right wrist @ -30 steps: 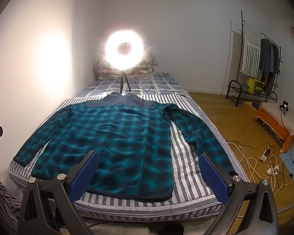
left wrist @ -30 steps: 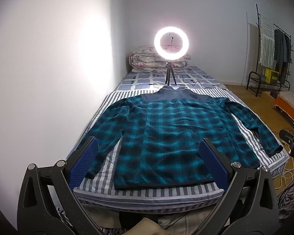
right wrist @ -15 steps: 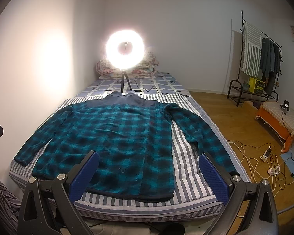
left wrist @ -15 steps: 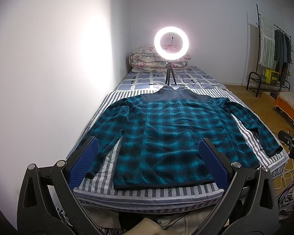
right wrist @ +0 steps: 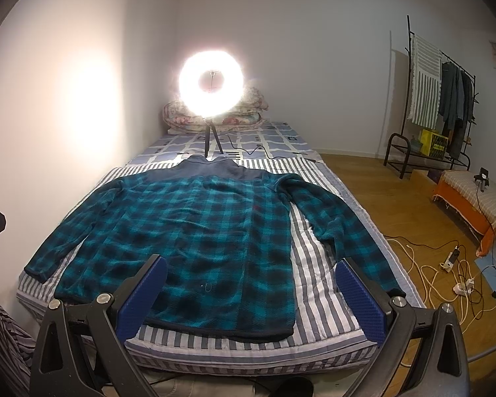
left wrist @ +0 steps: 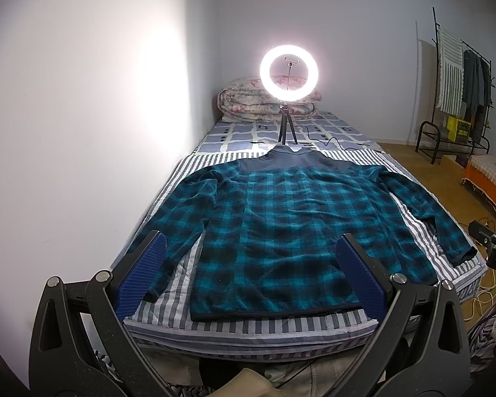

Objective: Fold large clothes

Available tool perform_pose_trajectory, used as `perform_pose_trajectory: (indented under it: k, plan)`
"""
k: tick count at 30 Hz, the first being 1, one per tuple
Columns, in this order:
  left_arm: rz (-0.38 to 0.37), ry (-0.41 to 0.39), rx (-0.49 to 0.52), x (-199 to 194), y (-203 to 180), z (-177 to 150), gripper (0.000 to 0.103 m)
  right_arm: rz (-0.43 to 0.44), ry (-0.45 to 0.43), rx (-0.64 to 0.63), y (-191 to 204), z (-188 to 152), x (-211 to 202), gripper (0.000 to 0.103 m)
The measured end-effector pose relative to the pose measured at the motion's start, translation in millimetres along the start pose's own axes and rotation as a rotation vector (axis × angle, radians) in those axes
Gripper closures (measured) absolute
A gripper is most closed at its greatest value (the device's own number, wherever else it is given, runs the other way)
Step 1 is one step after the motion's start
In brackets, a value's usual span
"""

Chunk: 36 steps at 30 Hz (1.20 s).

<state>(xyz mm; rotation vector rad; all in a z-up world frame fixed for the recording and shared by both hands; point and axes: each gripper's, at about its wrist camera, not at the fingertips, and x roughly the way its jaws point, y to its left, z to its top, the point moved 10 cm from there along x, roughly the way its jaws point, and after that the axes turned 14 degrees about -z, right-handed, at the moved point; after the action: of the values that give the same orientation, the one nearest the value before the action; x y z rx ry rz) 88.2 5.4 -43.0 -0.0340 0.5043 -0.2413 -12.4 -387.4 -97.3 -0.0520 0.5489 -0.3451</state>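
A teal and black checked fleece jacket lies flat on the striped bed, collar toward the far end, both sleeves spread out; the right wrist view shows the jacket too. My left gripper is open above the foot of the bed, over the jacket's hem, holding nothing. My right gripper is open too, near the hem and off to the right side, its blue pads empty. Part of the right gripper shows at the right edge of the left wrist view.
A lit ring light on a small tripod stands on the bed behind the collar, with a folded quilt beyond. A wall runs along the bed's left. Cables and power strips lie on the wooden floor; a clothes rack stands far right.
Both grippers have stayed open and hardly shifted. The right wrist view has crept slightly forward. The jacket has not moved.
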Motion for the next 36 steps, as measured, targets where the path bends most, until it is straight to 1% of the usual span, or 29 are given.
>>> perform_pose_trajectory:
  k: [6,17,36]
  plan:
    - [-0.002,0.002,0.000,0,0,0,0.000,0.002,0.000,0.000,-1,1,0,0.000]
    - [0.002,0.001,0.001,3,-3,-1,0.000,0.005,0.005,-0.002,10,0,0,0.000]
    - [0.002,0.004,0.000,4,-3,-2,0.000,0.013,0.007,0.002,10,0,5,0.000]
